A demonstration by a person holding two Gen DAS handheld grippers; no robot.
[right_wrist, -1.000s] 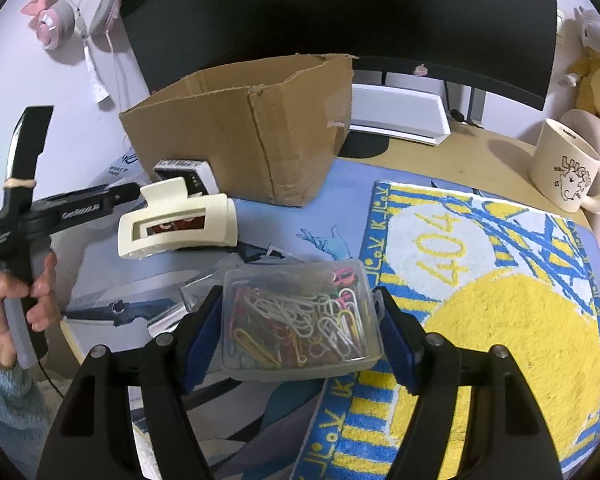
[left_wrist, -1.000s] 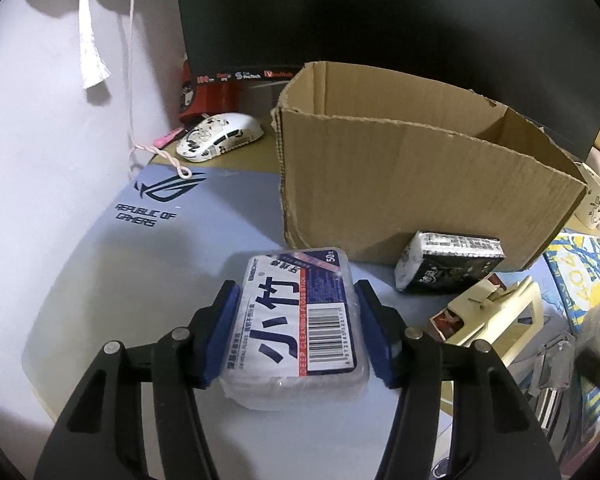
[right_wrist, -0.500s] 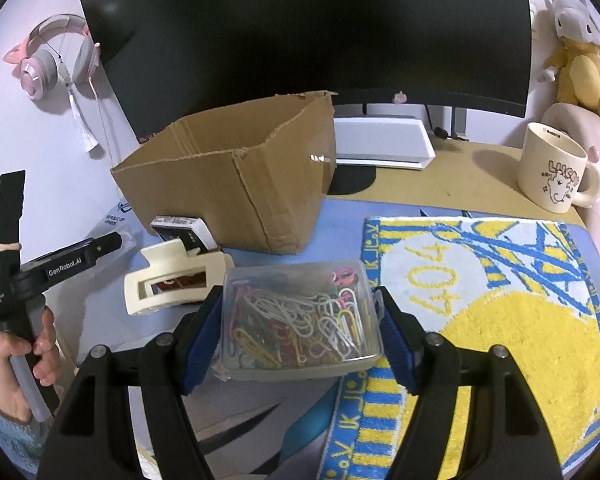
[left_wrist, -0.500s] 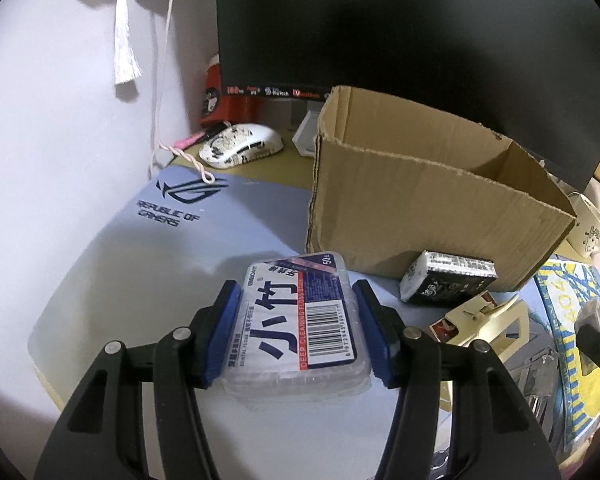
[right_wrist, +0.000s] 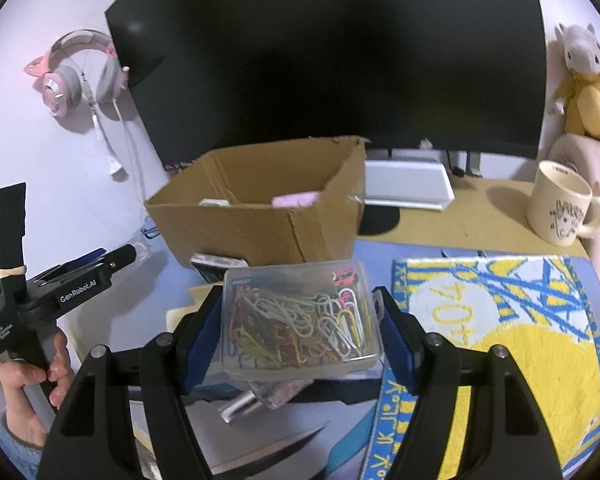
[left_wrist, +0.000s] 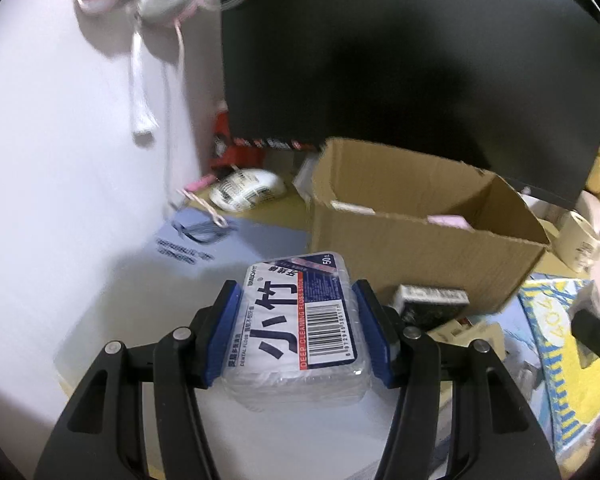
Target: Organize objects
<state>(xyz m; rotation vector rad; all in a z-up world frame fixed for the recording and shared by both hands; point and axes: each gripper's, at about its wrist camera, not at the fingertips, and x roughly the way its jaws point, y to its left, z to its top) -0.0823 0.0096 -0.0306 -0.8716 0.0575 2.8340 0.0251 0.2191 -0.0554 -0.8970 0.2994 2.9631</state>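
My left gripper (left_wrist: 298, 330) is shut on a clear dental floss stick box (left_wrist: 300, 320) with a blue and white label, held above the desk mat, in front of an open cardboard box (left_wrist: 420, 236). My right gripper (right_wrist: 300, 324) is shut on a clear box of coloured paper clips (right_wrist: 300, 316), held above the desk in front of the same cardboard box (right_wrist: 260, 220). The cardboard box holds a pink item (right_wrist: 296, 200) and a white item (right_wrist: 214, 202). The left gripper's handle (right_wrist: 60, 292) shows at the left of the right wrist view.
A dark monitor (right_wrist: 332, 60) stands behind the box. A black-and-white packet (left_wrist: 432, 300) and a cream hair claw (right_wrist: 180, 314) lie by the box. A mug (right_wrist: 560, 204), plush toy (right_wrist: 584, 88), yellow-blue mat (right_wrist: 500, 340), mouse (left_wrist: 246, 190) and pink headset (right_wrist: 76, 76) surround.
Both grippers have risen with their boxes and moved nearer the cardboard box. Its inside now shows, with a pink and a white item in it.
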